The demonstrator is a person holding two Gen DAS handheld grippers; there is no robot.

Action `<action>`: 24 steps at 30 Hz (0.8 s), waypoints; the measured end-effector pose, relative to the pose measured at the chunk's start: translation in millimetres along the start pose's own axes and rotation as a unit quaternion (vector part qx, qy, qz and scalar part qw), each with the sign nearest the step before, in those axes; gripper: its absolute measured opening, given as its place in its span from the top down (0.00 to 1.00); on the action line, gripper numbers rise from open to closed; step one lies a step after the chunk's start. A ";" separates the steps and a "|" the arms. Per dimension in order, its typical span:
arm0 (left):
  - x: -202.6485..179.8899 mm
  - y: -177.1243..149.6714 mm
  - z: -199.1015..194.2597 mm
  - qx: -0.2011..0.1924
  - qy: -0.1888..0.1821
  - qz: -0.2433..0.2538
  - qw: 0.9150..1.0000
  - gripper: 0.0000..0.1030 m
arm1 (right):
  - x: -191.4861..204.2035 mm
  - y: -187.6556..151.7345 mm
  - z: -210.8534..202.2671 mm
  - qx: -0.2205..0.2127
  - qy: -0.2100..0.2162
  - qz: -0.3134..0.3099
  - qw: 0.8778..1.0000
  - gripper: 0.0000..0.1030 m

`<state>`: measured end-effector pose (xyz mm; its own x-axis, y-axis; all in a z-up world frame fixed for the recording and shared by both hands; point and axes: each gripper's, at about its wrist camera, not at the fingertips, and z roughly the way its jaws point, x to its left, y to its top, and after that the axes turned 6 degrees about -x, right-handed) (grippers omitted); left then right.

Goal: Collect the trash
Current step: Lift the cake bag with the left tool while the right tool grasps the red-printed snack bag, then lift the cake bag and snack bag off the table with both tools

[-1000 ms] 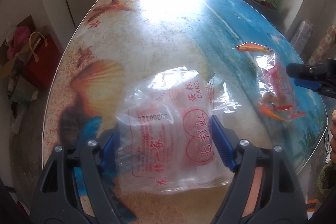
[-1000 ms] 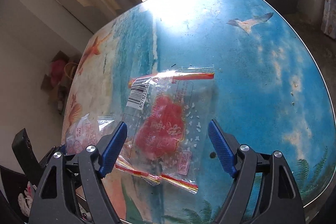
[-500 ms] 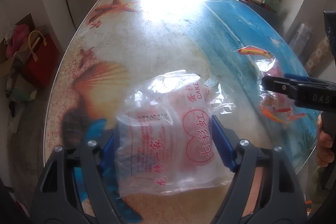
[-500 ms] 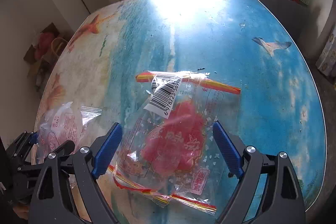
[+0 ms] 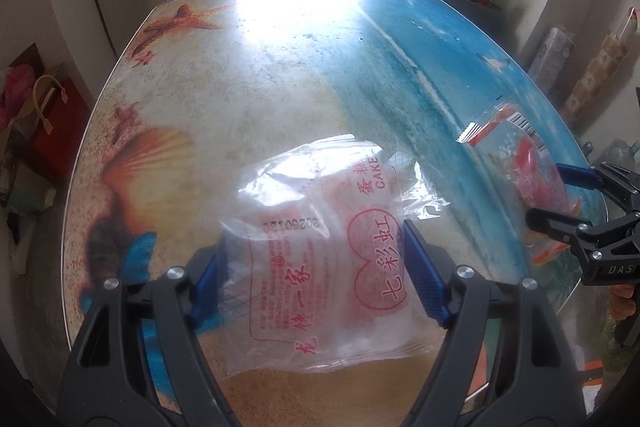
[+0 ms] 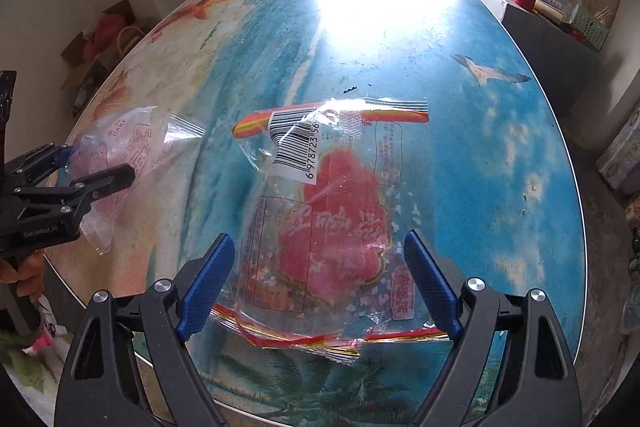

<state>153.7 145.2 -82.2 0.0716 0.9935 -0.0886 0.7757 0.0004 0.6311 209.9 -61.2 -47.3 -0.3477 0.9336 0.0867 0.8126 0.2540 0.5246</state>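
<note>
Fingers on both grippers are spread wide, each pair straddling its own piece of trash without pinching it yet. On the left gripper the blue pads sit either side of a clear cake wrapper with red print, lower middle of the left wrist view. It lies flat on the sandy part of the tabletop, and its edges run close to both pads, though I can't see any squeeze in the plastic, so I'd call that open.

Same story on the right gripper: fingers apart, with a clear wrapper with a red patch and a barcode sticker lying between them in the middle of the right wrist view, on the blue sea part of the print. There's daylight between the pads and the plastic on both sides, definitely not gripped.

My guess on the setup: both grippers point steeply down so the fingertips can come onto the flat film from above and bunch it up. Thin wrappers like these give no edge to grab from the side. One wrapper per hand also makes sense, since they lie well apart, left and right.

Each gripper shows at the edge of the other's view.
</note>
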 end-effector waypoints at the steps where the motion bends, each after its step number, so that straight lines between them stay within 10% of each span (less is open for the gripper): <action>1: -3.3 -0.3 0.3 0.001 -0.003 0.003 1.000 0.27 | -3.7 -3.2 -4.3 -0.003 0.000 0.005 1.000 0.18; 24: -33.2 8.0 -10.1 -0.007 -0.033 0.028 0.999 0.18 | -56.5 -28.2 -63.0 -0.084 0.085 0.172 0.978 0.18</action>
<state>151.2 113.3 -66.4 0.1559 0.9823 -0.1040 0.7609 -0.0523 0.6468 177.2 -137.1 -13.6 -0.1518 0.8970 0.4151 0.8124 -0.1259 0.5693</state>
